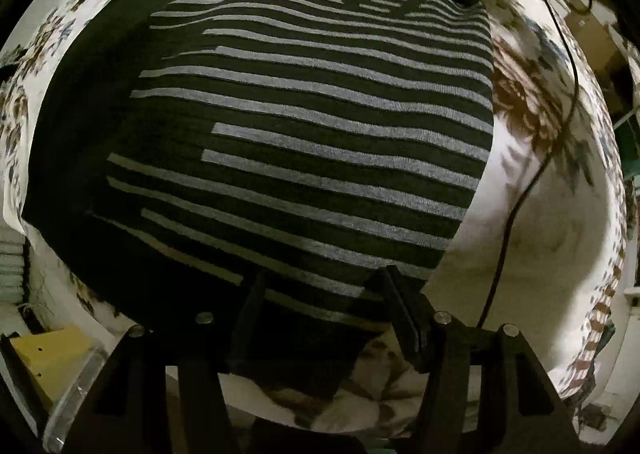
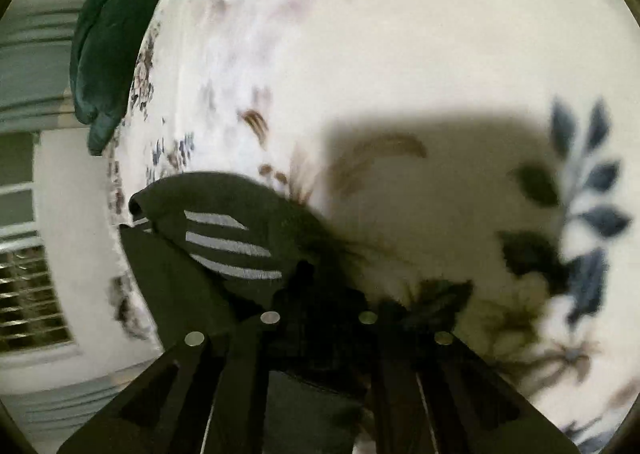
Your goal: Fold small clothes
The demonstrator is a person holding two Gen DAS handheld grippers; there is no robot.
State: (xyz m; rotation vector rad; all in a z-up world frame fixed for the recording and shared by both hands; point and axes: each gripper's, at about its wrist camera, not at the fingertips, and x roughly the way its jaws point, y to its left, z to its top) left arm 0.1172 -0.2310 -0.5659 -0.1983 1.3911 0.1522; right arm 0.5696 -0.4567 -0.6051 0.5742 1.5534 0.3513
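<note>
From my left gripper (image 1: 320,294) I look over a dark top with grey stripes (image 1: 304,126), lying spread on a flowered bedspread (image 1: 532,102); the near hem runs right under the fingers, and the jaws stand fairly wide with the hem between them, though I cannot tell if either pad touches the cloth. To do this step well I judge I should bite only the near hem, both layers together, close fully before lifting, and carry the edge low and level toward the far side so the stripes stay lined up and no ridge forms across the middle. Left of the top the bedspread drops off toward a yellow box (image 1: 52,358), so I have little room on that side; to the right a black cable (image 1: 516,206) lies across open bedspread near the top's right edge, and I would keep my sweep clear of it. On my right gripper (image 2: 324,294) the view is blurred; a striped corner of the same top (image 2: 224,238) bunches at the fingertips, and the jaws look nearly closed on it, but I cannot say so firmly. Ahead and to the right lies broad bare bedspread (image 2: 400,54), good room to lay a fold, while a dark green cloth (image 2: 108,34) sits at the far left edge, well apart.
</note>
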